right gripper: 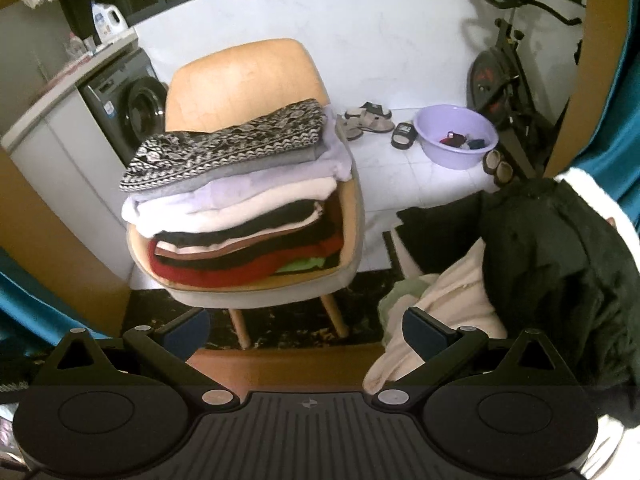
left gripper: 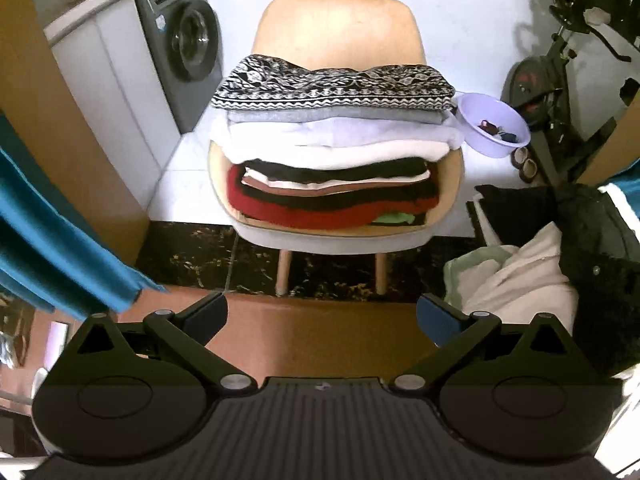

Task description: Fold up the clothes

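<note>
A stack of folded clothes (left gripper: 332,160) (right gripper: 240,208) fills the seat of a tan chair (left gripper: 338,24) (right gripper: 244,76); a black-and-white patterned garment (left gripper: 332,80) (right gripper: 224,144) lies on top. Unfolded cream and black clothes (left gripper: 532,264) (right gripper: 500,280) lie heaped to the right of the chair. My left gripper (left gripper: 322,316) hangs open in front of the chair, well short of the stack, with nothing between its fingers. My right gripper (right gripper: 306,332) is open too, and its right finger (right gripper: 424,336) overlaps the cream cloth of the heap in the view.
A washing machine (left gripper: 184,48) (right gripper: 128,104) stands at the back left. A purple basin (left gripper: 494,124) (right gripper: 456,136), slippers (right gripper: 372,120) and an exercise bike (left gripper: 560,92) (right gripper: 504,80) are at the back right. Teal curtains (left gripper: 52,232) (right gripper: 608,152) hang at the sides.
</note>
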### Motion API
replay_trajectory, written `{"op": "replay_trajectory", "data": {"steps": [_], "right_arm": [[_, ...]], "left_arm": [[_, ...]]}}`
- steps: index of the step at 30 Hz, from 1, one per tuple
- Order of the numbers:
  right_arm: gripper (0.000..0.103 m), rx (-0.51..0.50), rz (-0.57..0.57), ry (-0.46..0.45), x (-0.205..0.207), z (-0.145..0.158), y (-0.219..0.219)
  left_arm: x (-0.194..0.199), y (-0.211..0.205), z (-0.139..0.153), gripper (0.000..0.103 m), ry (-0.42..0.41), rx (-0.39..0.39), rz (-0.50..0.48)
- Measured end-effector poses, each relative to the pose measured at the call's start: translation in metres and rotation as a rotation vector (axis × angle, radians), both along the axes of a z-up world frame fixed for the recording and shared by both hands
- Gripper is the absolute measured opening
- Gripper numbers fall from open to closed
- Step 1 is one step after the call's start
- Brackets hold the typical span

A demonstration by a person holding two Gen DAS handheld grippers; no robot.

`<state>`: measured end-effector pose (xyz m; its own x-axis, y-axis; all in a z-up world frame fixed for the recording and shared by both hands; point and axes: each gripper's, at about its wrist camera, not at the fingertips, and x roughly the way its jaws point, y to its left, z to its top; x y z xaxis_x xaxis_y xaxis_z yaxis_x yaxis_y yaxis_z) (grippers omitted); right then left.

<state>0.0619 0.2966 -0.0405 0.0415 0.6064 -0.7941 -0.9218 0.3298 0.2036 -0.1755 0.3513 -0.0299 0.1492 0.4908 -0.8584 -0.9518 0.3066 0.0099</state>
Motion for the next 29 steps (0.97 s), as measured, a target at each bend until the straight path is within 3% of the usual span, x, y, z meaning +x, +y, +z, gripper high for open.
{"op": "replay_trajectory", "data": {"steps": [6,29], "right_arm": [[0.102,-0.005,0.008,-0.015,-0.02,0.002,-0.012],[0.102,-0.049,-0.069,-0.036,-0.076,0.007,-0.034]], "left_arm": [[-0.007,-0.011,0.001,0.103,0.027,0.017,-0.021],[-0.037,-0.014,0.002,0.103,-0.032,0.034,-0.143]]}}
